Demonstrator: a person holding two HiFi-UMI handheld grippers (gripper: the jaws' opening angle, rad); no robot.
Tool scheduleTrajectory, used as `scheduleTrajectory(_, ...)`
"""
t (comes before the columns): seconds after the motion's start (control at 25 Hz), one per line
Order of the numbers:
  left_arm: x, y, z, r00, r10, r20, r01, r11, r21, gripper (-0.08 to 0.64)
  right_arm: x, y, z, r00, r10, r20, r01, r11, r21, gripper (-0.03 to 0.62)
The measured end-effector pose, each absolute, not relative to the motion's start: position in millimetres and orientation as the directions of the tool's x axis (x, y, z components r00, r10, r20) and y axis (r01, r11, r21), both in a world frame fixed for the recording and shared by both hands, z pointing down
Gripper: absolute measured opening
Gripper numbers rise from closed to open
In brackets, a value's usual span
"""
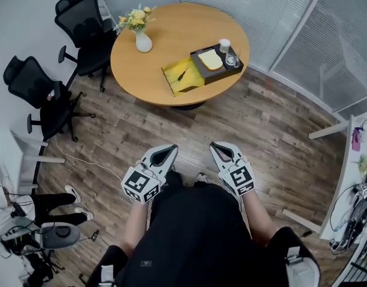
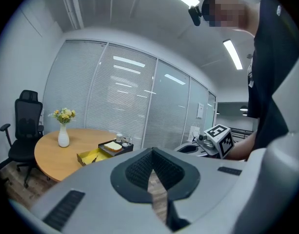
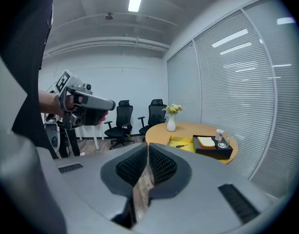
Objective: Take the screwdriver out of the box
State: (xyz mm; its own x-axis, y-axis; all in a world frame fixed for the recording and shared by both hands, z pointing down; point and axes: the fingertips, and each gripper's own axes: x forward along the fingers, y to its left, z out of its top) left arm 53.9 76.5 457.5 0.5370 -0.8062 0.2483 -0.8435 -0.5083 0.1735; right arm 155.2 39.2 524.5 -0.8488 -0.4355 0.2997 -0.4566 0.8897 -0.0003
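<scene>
A dark screwdriver (image 1: 183, 73) lies in an open yellow box (image 1: 182, 76) on the round wooden table (image 1: 165, 40), far ahead of me. My left gripper (image 1: 168, 150) and right gripper (image 1: 217, 147) are held side by side close to my body, over the wooden floor, well short of the table. Both are shut with nothing between the jaws. In the left gripper view the left gripper (image 2: 151, 150) points past the table's right side, where the box (image 2: 92, 156) shows small. In the right gripper view the right gripper (image 3: 148, 146) faces the box (image 3: 181, 142) and screwdriver (image 3: 180, 146).
Next to the box stands a black tray (image 1: 218, 63) holding bread and a glass. A white vase of flowers (image 1: 143, 39) stands at the table's left. Two black office chairs (image 1: 81, 26) (image 1: 39, 94) are at the left, glass partitions (image 1: 303, 34) behind, and a cluttered desk (image 1: 357, 184) at the right.
</scene>
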Motion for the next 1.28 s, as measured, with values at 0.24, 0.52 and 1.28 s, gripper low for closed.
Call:
scheduleTrajectory(0.24,58,60,456,0.536,-0.814,0.222,-0.844,-0.514,0.152,0.006,164,32,528,-0.834,-0.465,0.296,-0.491,0.871,-0.017,0.011)
scheduleTrajectory(0.52,30,27,462,0.567,-0.795,0.218,-0.824,-0.541,0.171,0.006,144,2,532,-0.801,-0.501,0.327,-0.541,0.840,-0.037,0.009)
scheduleTrajectory(1.28,-101,-84,479,0.648,-0.733,0.206,-0.756,-0.586,0.292,0.008,0,-92,536,-0.783,-0.478,0.399,-0.516,0.856,0.013,0.011)
